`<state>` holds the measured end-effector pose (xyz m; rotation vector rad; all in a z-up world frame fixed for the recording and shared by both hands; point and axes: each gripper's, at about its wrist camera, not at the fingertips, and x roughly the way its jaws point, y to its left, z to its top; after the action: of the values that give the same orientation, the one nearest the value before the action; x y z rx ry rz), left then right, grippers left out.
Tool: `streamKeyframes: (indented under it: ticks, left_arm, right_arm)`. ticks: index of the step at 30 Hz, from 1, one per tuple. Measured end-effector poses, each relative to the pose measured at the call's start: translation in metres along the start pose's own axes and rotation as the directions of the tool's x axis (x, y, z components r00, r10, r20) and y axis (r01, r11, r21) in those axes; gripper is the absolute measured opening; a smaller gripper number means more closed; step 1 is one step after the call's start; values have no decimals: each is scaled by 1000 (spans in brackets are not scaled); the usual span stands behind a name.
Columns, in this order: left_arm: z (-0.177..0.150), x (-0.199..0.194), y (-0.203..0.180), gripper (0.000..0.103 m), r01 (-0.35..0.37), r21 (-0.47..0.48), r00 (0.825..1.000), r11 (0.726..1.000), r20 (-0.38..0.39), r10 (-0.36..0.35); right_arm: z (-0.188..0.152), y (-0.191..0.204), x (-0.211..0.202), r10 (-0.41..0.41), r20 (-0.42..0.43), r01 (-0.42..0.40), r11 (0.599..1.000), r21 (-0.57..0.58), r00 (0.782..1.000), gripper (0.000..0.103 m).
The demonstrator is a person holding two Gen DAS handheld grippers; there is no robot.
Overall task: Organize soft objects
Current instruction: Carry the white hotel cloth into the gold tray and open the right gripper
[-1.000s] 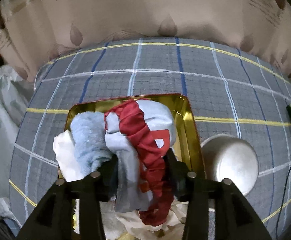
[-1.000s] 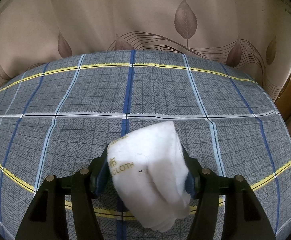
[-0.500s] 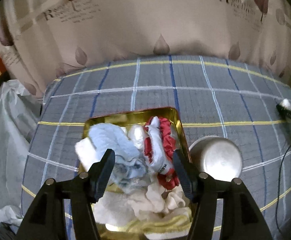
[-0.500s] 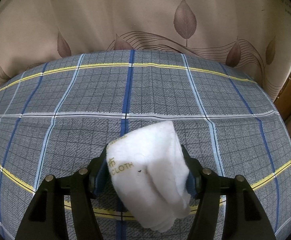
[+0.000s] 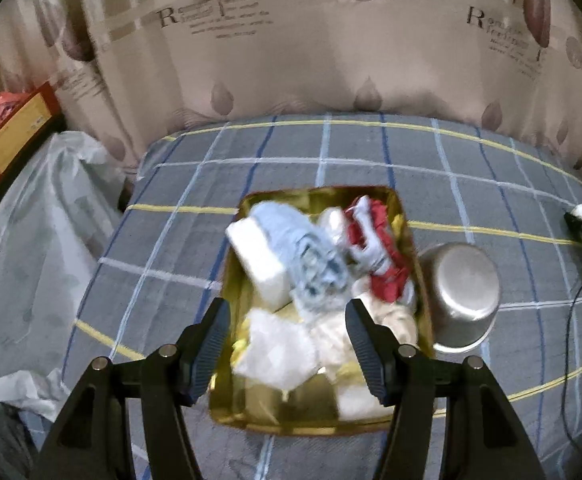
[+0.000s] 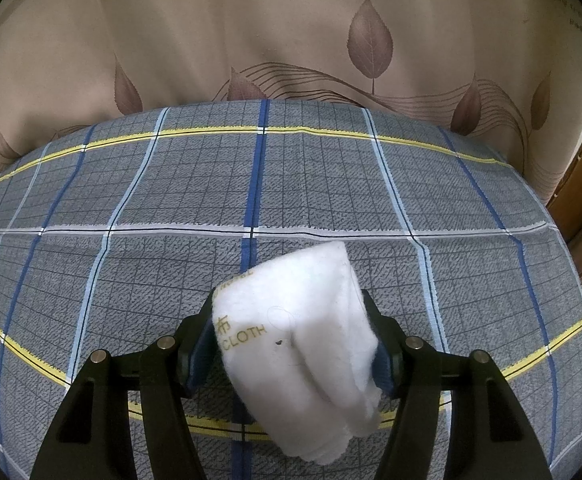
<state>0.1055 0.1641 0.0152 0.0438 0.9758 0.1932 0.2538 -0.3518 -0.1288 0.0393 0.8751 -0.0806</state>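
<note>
1. At the far left of the left wrist view, a crinkled translucent plastic sheet (image 5: 31, 240) is seen beside the grey plaid tablecloth (image 5: 291, 160) that covers the tabletop.
2. The left hand-held gripper (image 5: 287, 320) is held above the near half of the gold rectangular metal tray (image 5: 323, 196); its jaws are spread apart and nothing is gripped between them.
3. In the tray, a white foam block (image 5: 257, 260), a light blue fluffy towel (image 5: 303, 248) and a red-and-white garment (image 5: 375, 248) are piled at the far end, while white and cream cloths (image 5: 287, 348) are heaped at the near end.
4. Just beside the tray's right wall, an overturned stainless steel bowl (image 5: 465, 292) is seen resting on the tablecloth.
5. In the right wrist view, the right hand-held gripper (image 6: 291, 328) is clenched on a folded white fleece cloth with gold "CLOTH" lettering (image 6: 303, 320), which is held above the tablecloth, its lower end hanging below the jaws.
</note>
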Motion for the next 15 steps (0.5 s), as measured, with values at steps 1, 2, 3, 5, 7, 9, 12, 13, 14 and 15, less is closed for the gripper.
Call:
streamKeyframes:
  ticks: [1, 2, 3, 5, 7, 9, 12, 13, 14, 15]
  left_arm:
    - [-4, 0, 2, 62, -12, -5, 1000, 1000, 0, 12]
    - [-7, -1, 3, 62, -18, -8, 1000, 1000, 2, 18]
    - [-10, -1, 6, 62, -27, -14, 1000, 1000, 5, 27]
    - [-14, -1, 9, 62, -33, -27, 999, 999, 5, 33]
    - [-18, -1, 11, 61, -26, -43, 1000, 999, 1, 26]
    - [-21, 0, 13, 62, -27, -52, 1000, 998, -4, 27]
    - [-25, -1, 15, 62, -27, -56, 1000, 998, 0, 27]
    - [-25, -1, 15, 62, -27, -56, 1000, 998, 3, 28]
    - [-26, -2, 15, 62, -27, -54, 1000, 998, 9, 28]
    - [-27, -3, 15, 62, -26, -52, 1000, 998, 11, 27]
  right_arm:
    - [0, -1, 0, 1, 1, -1, 1000, 0, 1000, 55]
    - [-1, 0, -1, 4, 2, -4, 1000, 3, 1000, 54]
    - [-1, 2, -3, 4, 2, -4, 1000, 4, 1000, 52]
    - [-3, 4, -6, 2, 3, -2, 1000, 0, 1000, 50]
    - [-4, 4, -8, 1, 3, -1, 1000, 7, 1000, 47]
    - [-5, 8, -11, 0, 3, 0, 1000, 6, 1000, 45]
    - [-9, 15, -18, 4, -1, -4, 1000, -6, 1000, 44]
    - [-10, 16, -20, 4, -1, -4, 1000, -10, 1000, 43]
    - [-11, 18, -23, 7, -2, -7, 1000, -11, 1000, 43]
    - [-13, 21, -26, 14, -4, -14, 1000, -9, 1000, 43]
